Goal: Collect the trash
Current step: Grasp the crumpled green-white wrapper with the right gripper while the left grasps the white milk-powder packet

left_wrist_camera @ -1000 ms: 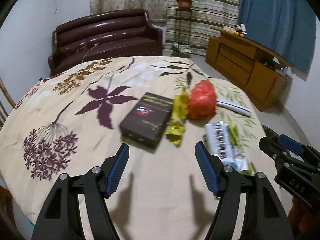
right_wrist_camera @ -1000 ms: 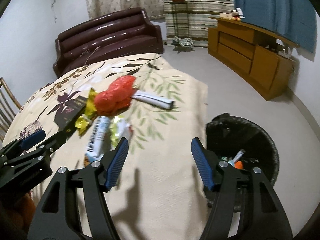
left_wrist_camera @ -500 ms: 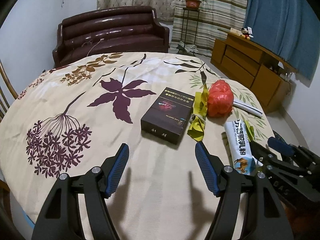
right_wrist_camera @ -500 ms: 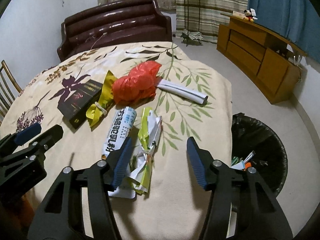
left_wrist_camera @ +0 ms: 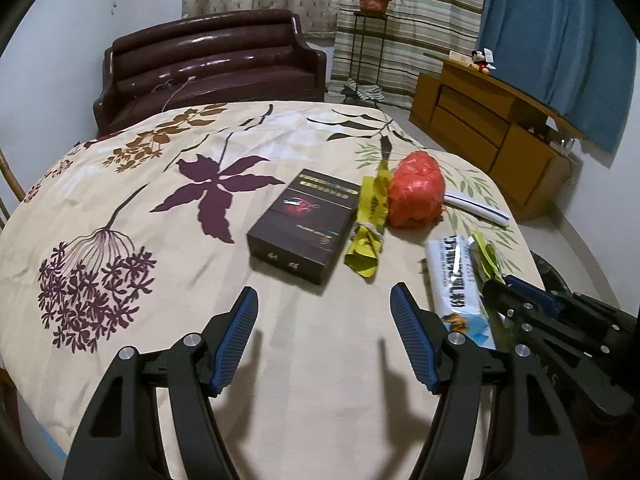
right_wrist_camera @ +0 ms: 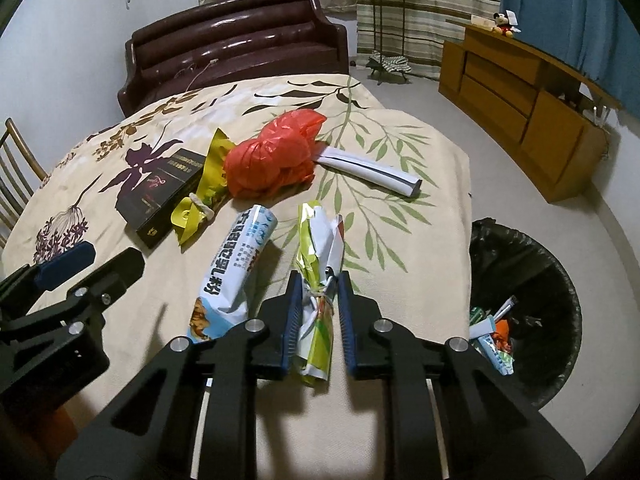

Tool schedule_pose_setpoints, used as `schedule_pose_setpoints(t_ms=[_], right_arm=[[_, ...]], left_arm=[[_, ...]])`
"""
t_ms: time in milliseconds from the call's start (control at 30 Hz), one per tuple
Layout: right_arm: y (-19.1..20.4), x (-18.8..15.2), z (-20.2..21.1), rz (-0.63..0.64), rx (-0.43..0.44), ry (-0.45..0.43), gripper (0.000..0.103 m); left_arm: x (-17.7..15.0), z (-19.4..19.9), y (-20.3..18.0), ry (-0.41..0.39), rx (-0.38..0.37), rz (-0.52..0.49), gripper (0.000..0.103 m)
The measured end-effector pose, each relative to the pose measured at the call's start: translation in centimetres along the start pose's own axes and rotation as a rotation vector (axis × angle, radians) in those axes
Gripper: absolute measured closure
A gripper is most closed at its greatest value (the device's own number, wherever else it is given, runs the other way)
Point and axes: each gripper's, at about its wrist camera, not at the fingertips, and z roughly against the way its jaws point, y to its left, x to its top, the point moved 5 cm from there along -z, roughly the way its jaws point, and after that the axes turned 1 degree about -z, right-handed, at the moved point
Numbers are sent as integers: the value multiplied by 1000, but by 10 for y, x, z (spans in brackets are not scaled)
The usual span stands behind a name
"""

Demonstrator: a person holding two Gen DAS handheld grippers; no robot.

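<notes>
My right gripper (right_wrist_camera: 318, 304) clamped on a crumpled wrapper (right_wrist_camera: 320, 280) atop the floral-clothed desk (left_wrist_camera: 168, 216), left gripper (left_wrist_camera: 323, 320) wide open, empty, brown sofa (left_wrist_camera: 216, 64) behind, bin (right_wrist_camera: 532, 304) alongside.

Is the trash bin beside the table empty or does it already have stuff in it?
Not empty: the black-lined bin holds several wrappers at its bottom.

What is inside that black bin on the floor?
The bin holds a few wrappers and something orange near its edge. The table edge and the right claw cover the rest.
</notes>
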Motion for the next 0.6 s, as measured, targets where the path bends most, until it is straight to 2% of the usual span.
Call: schedule_pose_setpoints(t_ms=[233, 600], right_arm=[[-16, 0, 13, -21, -6, -30, 85], [-62, -6, 29, -87, -39, -65, 85]], left_arm=[[-1, 0, -23, 3, -22, -29, 36], [1, -5, -64, 12, -48, -76, 33]])
